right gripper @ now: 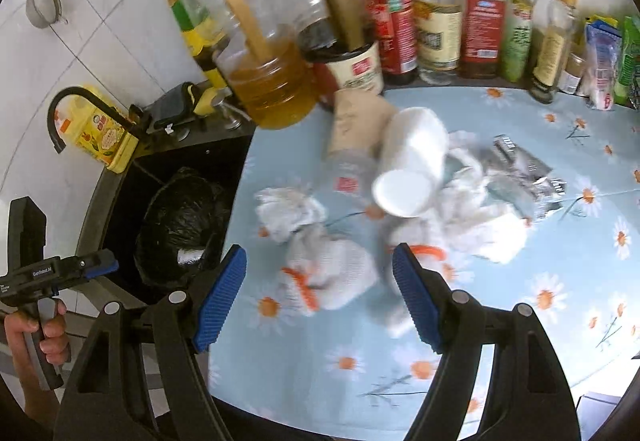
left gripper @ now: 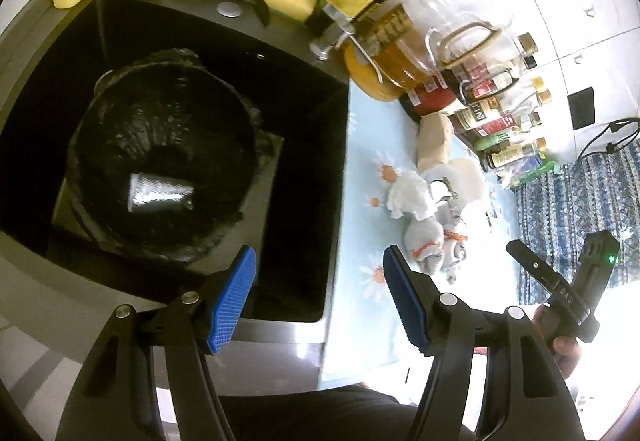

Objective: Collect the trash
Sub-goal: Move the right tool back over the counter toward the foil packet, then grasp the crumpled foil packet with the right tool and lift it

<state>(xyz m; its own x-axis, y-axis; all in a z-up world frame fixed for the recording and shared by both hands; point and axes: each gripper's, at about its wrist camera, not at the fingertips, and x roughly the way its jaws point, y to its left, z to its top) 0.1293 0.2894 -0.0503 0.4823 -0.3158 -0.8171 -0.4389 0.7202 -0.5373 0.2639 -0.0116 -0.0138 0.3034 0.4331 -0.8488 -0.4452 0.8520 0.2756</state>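
Left wrist view: one cup [left gripper: 160, 193] in one bin [left gripper: 160, 157]; both grippers' jaws apart, empty.

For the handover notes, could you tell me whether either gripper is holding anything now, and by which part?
Nothing is held. The left gripper hangs open by the bin; the right gripper is open above the crumpled tissues.

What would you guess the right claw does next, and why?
Probably it drops onto the crumpled tissue lying below its open, empty right gripper and closes. Trash is still heaped on the cloth, and the lined bin already holds one cup.
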